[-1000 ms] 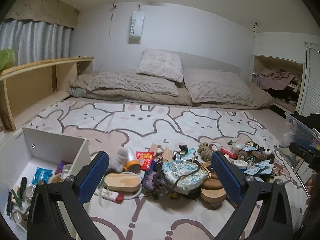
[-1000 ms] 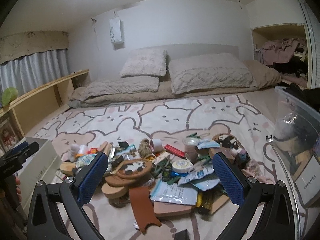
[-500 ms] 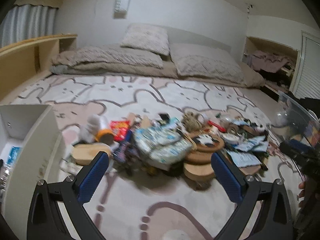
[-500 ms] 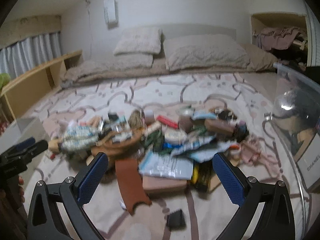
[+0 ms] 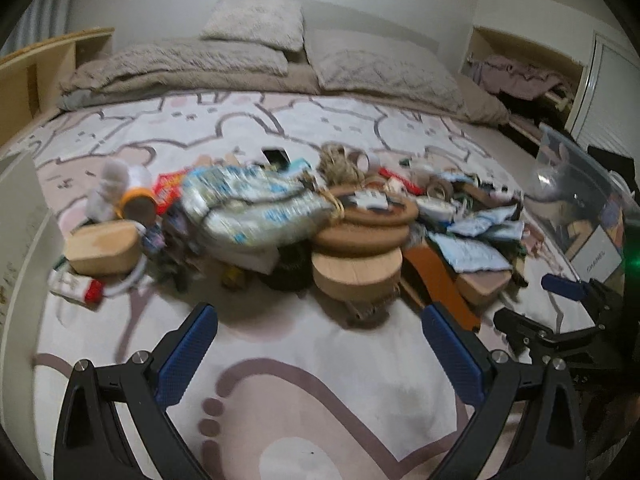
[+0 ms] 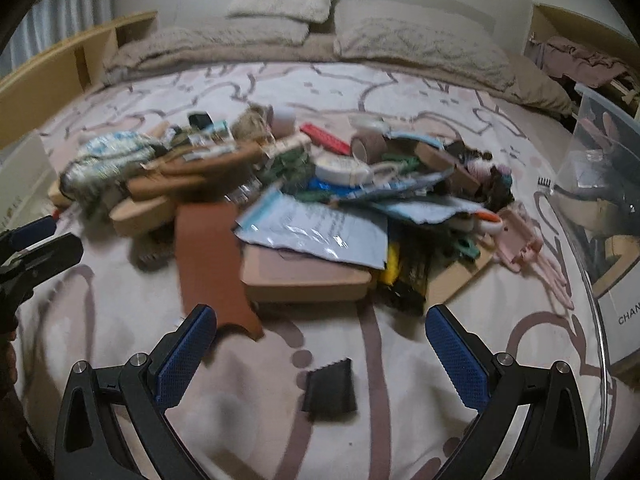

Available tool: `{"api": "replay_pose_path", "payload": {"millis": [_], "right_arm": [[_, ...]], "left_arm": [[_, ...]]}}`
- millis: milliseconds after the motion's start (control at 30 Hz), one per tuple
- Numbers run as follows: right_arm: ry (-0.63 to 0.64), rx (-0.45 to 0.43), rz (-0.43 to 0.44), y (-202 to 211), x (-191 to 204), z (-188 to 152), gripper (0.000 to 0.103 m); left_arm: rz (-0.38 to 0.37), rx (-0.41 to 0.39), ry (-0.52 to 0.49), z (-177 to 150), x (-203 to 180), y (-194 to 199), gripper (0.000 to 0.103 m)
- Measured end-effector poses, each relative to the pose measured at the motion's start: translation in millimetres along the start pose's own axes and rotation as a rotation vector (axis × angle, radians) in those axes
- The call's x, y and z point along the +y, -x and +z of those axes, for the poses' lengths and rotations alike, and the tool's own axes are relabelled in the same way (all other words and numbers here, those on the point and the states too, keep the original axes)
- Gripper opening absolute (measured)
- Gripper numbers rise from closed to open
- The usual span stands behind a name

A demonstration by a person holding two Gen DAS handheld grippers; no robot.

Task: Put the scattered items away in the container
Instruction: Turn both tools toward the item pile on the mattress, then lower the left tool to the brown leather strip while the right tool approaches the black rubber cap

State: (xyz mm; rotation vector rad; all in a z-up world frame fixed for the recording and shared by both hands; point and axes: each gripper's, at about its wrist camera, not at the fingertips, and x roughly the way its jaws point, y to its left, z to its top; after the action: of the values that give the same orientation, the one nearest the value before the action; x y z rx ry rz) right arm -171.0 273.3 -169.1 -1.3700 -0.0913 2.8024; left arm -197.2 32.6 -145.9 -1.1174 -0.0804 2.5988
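A pile of scattered items lies on the bunny-print bedspread point(image 5: 320, 380): a stack of round wooden and cork discs point(image 5: 358, 256), a patterned cloth pouch point(image 5: 256, 208), a wooden block point(image 5: 106, 246), a brown leather strip point(image 6: 210, 260), a pale blue packet point(image 6: 316, 232) and a flat tan box point(image 6: 308, 278). My left gripper point(image 5: 318, 354) is open and empty, just short of the discs. My right gripper point(image 6: 320, 354) is open and empty above a small black piece point(image 6: 330, 386). A white box point(image 5: 16, 264) stands at the left.
A clear plastic bin point(image 6: 600, 216) with things inside stands at the right, also in the left wrist view point(image 5: 588, 204). Pillows and a folded blanket point(image 5: 180, 68) lie at the back. A wooden shelf point(image 6: 60, 76) runs along the left wall.
Both grippers have moved forward and down toward the pile, which now looks larger and closer. The white box has slid mostly out of the left view. Both stay open.
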Motion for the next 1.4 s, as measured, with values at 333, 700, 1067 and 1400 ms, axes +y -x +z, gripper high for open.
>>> {"api": "replay_pose_path", "payload": {"millis": [333, 700, 1067, 1400], "right_arm": [[-0.042, 0.098, -0.076, -27.0, -20.2, -4.3, 0.103], [-0.009, 0.14, 0.001, -43.7, -21.9, 2.6, 0.103], [0.06, 0.139, 0.077, -33.4, -3.4, -2.1, 0.103], [0.137, 0.125, 0.092, -20.4, 15.5, -9.7, 0.103]], "left_arm": [[-0.035, 0.085, -0.108, -13.7, -30.1, -25.1, 0.103], [0.017, 0.165, -0.185, -19.8, -47.9, -52.1, 0.103], [-0.035, 0.151, -0.112, -14.1, -35.7, -47.8, 0.103], [0.0, 0.148, -0.109, -21.6, -27.9, -34.0, 0.103]]}}
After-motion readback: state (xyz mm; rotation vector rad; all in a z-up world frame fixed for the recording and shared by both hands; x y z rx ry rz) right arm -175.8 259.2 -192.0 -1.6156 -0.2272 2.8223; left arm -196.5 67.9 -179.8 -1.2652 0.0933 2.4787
